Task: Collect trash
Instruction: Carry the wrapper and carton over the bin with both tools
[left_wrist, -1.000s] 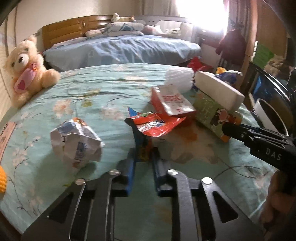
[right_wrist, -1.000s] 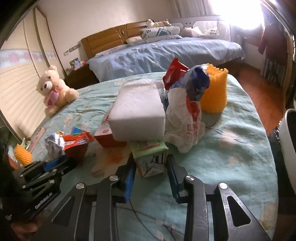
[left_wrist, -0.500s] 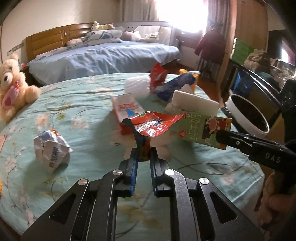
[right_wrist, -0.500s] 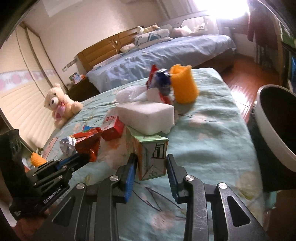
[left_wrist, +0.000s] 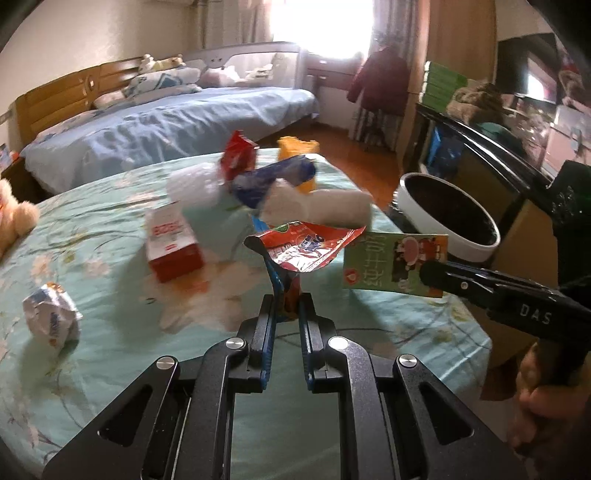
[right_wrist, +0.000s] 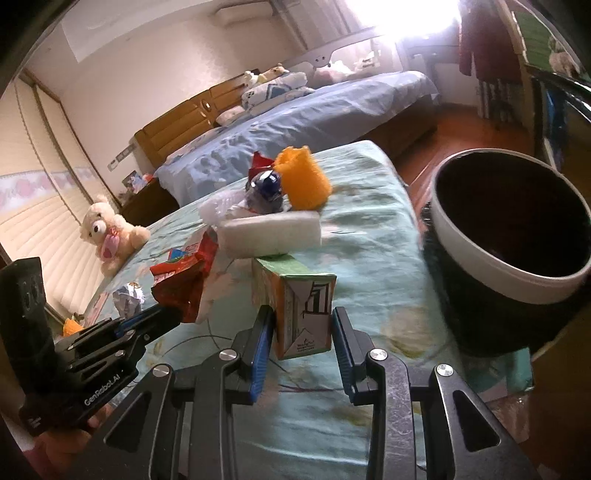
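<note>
Jaws pinch red wrapper (left_wrist: 306, 247) and green carton (right_wrist: 301, 302); bin (right_wrist: 517, 280) past table edge.

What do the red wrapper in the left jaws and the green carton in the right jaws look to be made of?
The red wrapper looks like thin glossy plastic film: crinkled, with shiny highlights. The green carton looks like printed paperboard, probably coated: flat panels, sharp folded corners, holding its box shape in the jaws.

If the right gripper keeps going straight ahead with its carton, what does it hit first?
Probably the white foam block, lying right beyond the carton held in the right gripper. The bin sits off to its right. Depth is uncertain.
</note>
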